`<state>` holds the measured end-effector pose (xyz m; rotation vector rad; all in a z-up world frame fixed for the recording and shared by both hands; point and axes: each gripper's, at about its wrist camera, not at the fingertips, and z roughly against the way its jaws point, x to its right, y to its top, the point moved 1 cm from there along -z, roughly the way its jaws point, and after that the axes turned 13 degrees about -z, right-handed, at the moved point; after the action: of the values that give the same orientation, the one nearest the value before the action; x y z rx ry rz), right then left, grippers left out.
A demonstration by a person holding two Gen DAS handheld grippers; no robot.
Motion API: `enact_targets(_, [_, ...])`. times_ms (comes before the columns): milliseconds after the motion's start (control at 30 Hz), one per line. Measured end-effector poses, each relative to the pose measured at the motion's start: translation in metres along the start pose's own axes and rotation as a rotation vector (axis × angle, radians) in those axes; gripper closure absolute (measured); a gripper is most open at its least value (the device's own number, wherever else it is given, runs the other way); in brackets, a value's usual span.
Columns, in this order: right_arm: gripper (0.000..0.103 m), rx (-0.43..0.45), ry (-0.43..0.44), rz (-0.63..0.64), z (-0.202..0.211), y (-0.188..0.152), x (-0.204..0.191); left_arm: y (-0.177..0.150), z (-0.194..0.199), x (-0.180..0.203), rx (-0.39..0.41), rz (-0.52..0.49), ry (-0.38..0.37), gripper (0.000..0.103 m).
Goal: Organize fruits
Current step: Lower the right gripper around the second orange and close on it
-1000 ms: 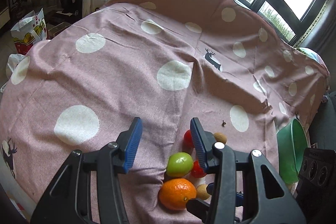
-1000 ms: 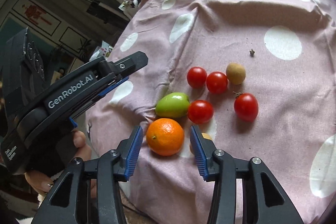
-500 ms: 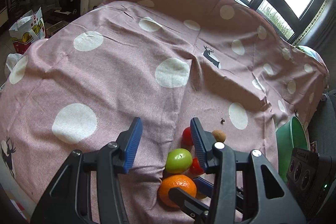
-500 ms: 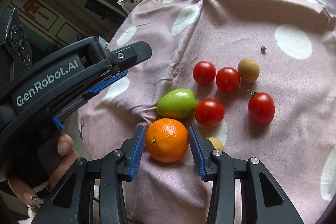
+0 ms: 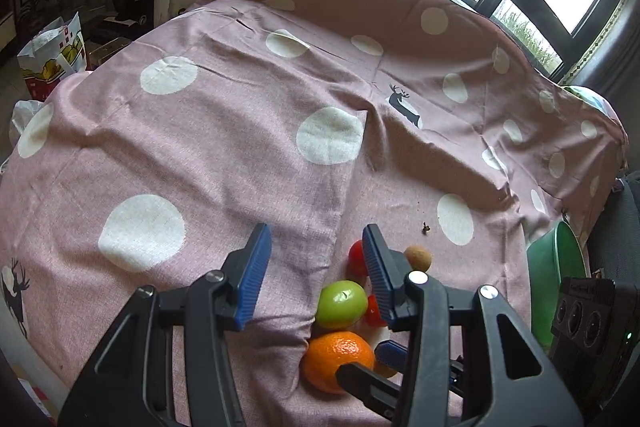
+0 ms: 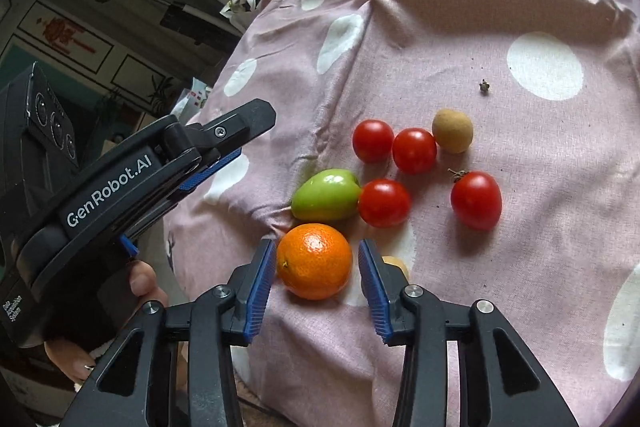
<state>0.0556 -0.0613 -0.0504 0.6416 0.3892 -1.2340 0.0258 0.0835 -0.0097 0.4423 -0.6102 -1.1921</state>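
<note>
Just a round, dimpled orange [image 6: 314, 260]

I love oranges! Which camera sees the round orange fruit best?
The right wrist view: the round orange fruit sits whole between the open right claw. The left wrist view shows it partly hidden behind claw parts.

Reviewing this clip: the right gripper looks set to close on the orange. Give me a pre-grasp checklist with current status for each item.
1. Orange sits between the right gripper pads: ok.
2. Right gripper open wide enough: ok, the left pad looks at or near the peel, a gap shows at the right.
3. Green fruit out of the closing path: ok, it lies just beyond the orange.
4. Small tan fruit beside the right finger: cannot tell, mostly hidden.
5. Left gripper out of the way: ok, open, holding nothing.
6. Green bowl reachable: cannot tell, only its edge shows.
</note>
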Motion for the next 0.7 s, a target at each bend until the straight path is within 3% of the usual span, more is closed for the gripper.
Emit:
enact_targets(133, [0.059, 0.023, -0.047, 0.054, -0.009, -0.001, -0.009, 0.0, 0.0, 0.001, -0.001, -0.006, -0.006, 0.057])
enact_targets(367, [0.057, 0.031, -0.043, 0.067, -0.013, -0.001, -0.008, 0.0, -0.001, 0.004, -0.006, -0.016, -0.002, 0.057])
enact_targets(567, [0.061, 0.037, 0.021, -0.025, -0.001, 0.002, 0.004, -0.001, -0.001, 0.004, -0.003, -0.017, -0.004, 0.057])
enact_targets(600, [0.067, 0.043, 0.034, -0.039, 0.005, 0.003, 0.008, -0.001, 0.0, 0.003, -0.002, -0.015, -0.003, 0.057])
enact_targets(633, [0.093, 0.053, 0.057, -0.048, 0.013, 0.005, 0.012, -0.001, 0.0, 0.003, -0.001, -0.011, -0.002, 0.057])
enact_targets(667, [0.101, 0.061, 0.075, -0.061, 0.021, 0.007, 0.016, -0.001, -0.001, 0.003, -0.002, -0.009, -0.001, 0.057])
enact_targets(700, [0.101, 0.083, 0.06, -0.077, 0.027, 0.009, 0.021, -0.001, -0.001, 0.004, -0.003, -0.011, -0.002, 0.057])
